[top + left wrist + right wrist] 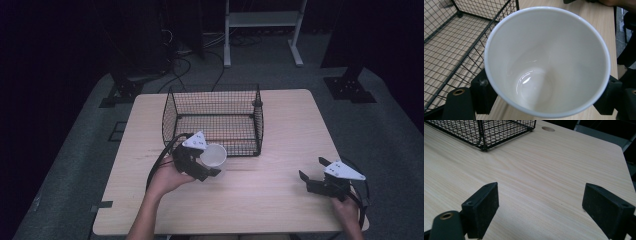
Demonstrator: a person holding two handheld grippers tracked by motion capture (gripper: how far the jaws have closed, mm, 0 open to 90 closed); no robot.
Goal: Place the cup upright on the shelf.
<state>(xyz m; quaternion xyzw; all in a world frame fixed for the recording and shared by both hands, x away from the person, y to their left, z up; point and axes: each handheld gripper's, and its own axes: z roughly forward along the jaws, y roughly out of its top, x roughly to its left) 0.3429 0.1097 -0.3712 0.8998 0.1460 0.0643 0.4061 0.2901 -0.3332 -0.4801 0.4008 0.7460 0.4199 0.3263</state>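
A: Starting at the left of the high view, what is there?

B: A person's left hand [167, 177] comes in from the bottom edge and holds the left gripper [212, 162]. Its 2 jaws are clamped on a white cup [213, 155], 1 jaw on each side of the cup wall. The cup is upright with its mouth facing up, just in front of the near wall of a black wire basket [214, 120].

A: Is the cup inside the basket?

B: No. It sits outside, on the near side, over the pale wooden table [280, 200]. I cannot tell if its base touches the table.

A: What does the left gripper view add?

B: It looks straight down into the cup [547, 62], which is empty and glossy white inside. A black jaw presses on the rim at the lower left and another at the lower right. The basket [454, 47] lies to the left, its wire floor bare.

A: And moving right?

B: The middle of the table is bare wood. Near the right front corner, the right hand [345, 207] holds the right gripper [314, 174] low over the table, well apart from the cup.

A: Is that gripper holding anything?

B: No. In the right gripper view its 2 jaws stand wide apart with only wood grain between them [540, 202]. A corner of the basket [486, 132] shows at the upper left.
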